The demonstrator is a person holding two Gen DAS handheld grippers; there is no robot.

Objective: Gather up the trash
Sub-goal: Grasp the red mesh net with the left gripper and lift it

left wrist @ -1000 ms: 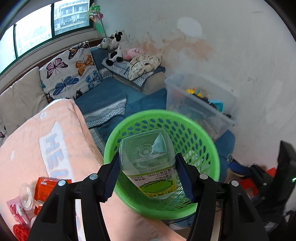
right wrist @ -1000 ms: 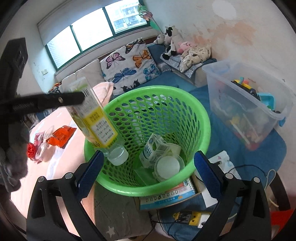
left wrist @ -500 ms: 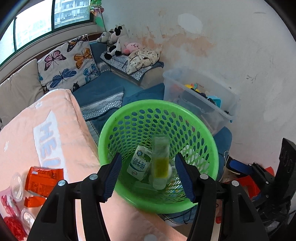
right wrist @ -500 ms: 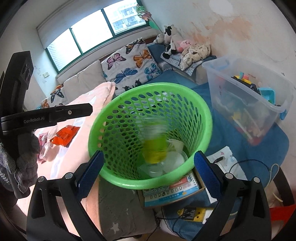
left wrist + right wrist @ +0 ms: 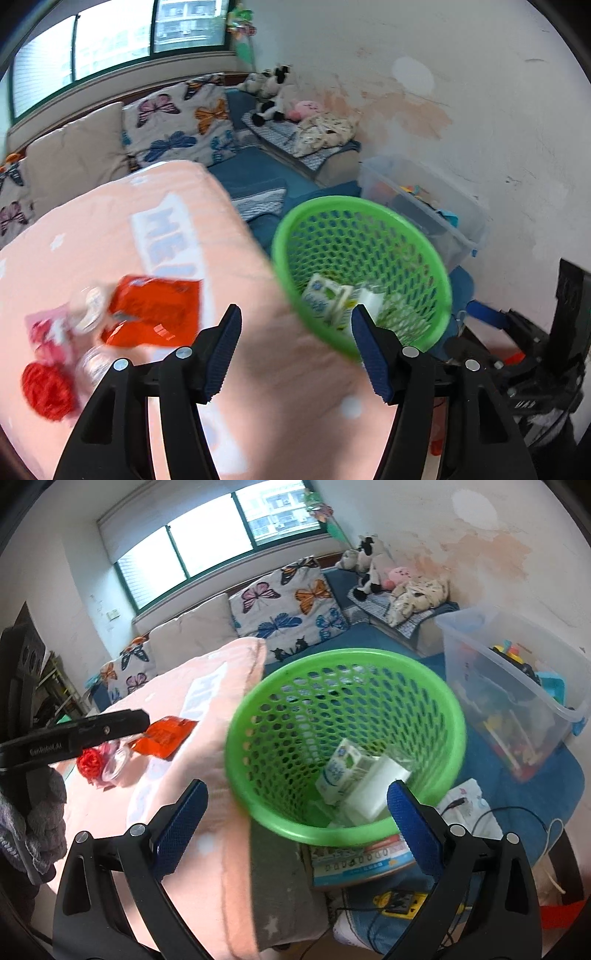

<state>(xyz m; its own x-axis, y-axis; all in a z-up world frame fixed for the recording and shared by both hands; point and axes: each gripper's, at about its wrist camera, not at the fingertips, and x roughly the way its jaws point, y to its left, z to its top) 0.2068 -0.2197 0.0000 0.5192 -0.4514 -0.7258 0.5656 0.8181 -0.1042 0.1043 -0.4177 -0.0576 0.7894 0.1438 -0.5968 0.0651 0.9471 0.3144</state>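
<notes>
Left gripper (image 5: 295,347) first, through its own wrist camera: its jaws are opening and nothing sits between them, only the pink blanket (image 5: 110,229) underneath. Taking the green basket (image 5: 439,295) as the landmark, the gripper hangs just to its left, over the blanket-covered surface. Inside the basket lies a milk carton (image 5: 321,297) with some pale, blurred pieces beside it that I cannot name. Well to the left of the basket, on the blanket, a small heap of trash waits: an orange wrapper (image 5: 155,314), a red crumpled ball (image 5: 46,391), something pink and white and what looks like a clear cup, all smeared by motion blur. Behind the basket stands a clear storage bin (image 5: 424,199) with toys.

From the right wrist camera, the right gripper (image 5: 297,812) stands wide apart and empty, poised just above the near rim of the basket. The milk carton (image 5: 341,771) and a white boxy piece lie at the basket's bottom. Left of the basket, the same orange wrapper (image 5: 164,734) and red ball (image 5: 90,762) rest on the blanket, with one black finger of the left gripper (image 5: 74,734) reaching out above them. Under the basket's near side a printed booklet (image 5: 362,860) lies on the floor.

By my reckoning the job is partway: some trash is in the basket already, while the wrapper, the red ball and the bits around them remain to be picked up, and the left gripper looks best placed for them.
</notes>
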